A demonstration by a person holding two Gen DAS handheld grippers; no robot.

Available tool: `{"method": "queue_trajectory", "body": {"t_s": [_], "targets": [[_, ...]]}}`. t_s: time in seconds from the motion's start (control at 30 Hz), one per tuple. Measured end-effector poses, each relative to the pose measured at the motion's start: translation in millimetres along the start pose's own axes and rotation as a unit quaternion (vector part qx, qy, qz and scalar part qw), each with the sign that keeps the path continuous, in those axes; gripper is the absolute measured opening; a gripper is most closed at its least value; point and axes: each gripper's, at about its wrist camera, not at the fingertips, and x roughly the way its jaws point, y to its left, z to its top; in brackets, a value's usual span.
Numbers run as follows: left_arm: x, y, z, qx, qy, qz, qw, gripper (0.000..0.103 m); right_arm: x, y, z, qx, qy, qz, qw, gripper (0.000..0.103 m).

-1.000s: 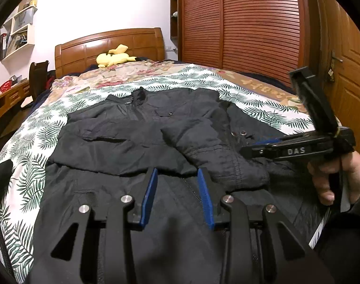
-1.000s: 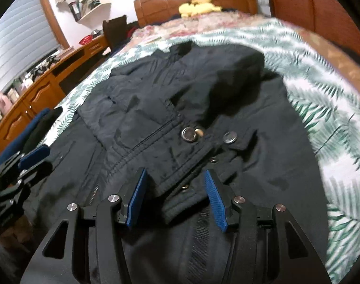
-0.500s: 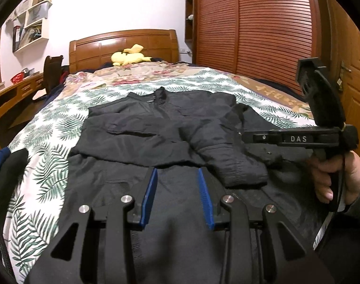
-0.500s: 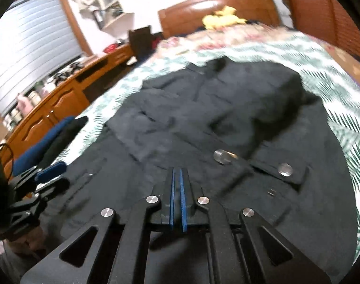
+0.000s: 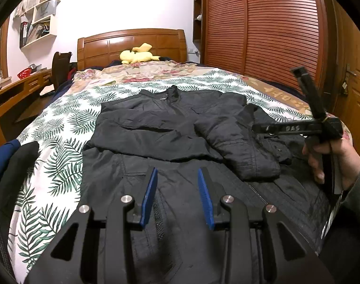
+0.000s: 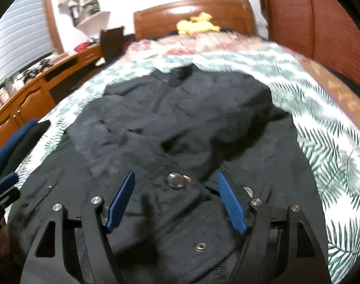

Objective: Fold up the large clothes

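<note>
Now your right gripper point(image 6: 176, 200) is opening over the black jacket point(image 5: 170, 127), gripping nothing. Your left gripper point(image 5: 177, 196) is hovering part-open at the bed's point(image 5: 61, 165) near edge.

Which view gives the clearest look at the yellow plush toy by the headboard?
The left wrist view: the yellow plush toy is sharp there, lying against the headboard with its outline readable. The right wrist view shows it only as a blurred yellow patch, with no shape to make out.

A home bedroom: a bed point(image 5: 61, 127) with wooden headboard point(image 5: 132, 45), louvred wardrobe point(image 5: 262, 23), wall shelves point(image 5: 38, 21).
</note>
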Motion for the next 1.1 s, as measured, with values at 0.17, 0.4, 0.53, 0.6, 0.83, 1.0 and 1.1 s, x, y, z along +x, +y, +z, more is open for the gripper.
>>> {"method": "queue_trajectory", "body": {"t_s": [0.17,0.4,0.53,0.6,0.83,1.0,1.1], "targets": [[-2,-1,0,0.001,-0.001,-0.001,1.0,0.034,23,-5,-8,0.019,0.06,0.029,0.998,0.07],[-3,-1,1,0.002,0.0,0.0,1.0,0.034,16,9,-13,-0.016,0.052,0.041,0.998,0.003],[-5,-1,1,0.0,-0.002,0.001,1.0,0.034,-7,21,-9,-0.028,0.003,0.069,0.997,0.002],[-6,0,1,0.0,-0.002,0.003,1.0,0.034,-12,30,-6,-0.029,-0.014,0.091,0.995,0.002],[-6,10,-1,-0.007,-0.002,0.011,0.9999,0.034,-14,86,-8,-0.089,-0.027,0.169,0.981,0.002],[-6,15,-1,-0.013,-0.002,0.012,0.9998,0.034,-13,102,-12,-0.105,-0.027,0.169,0.98,0.046],[-4,12,-1,-0.01,-0.001,0.01,0.9999,0.034,-12,94,-11,-0.094,-0.026,0.156,0.983,0.048]]}}
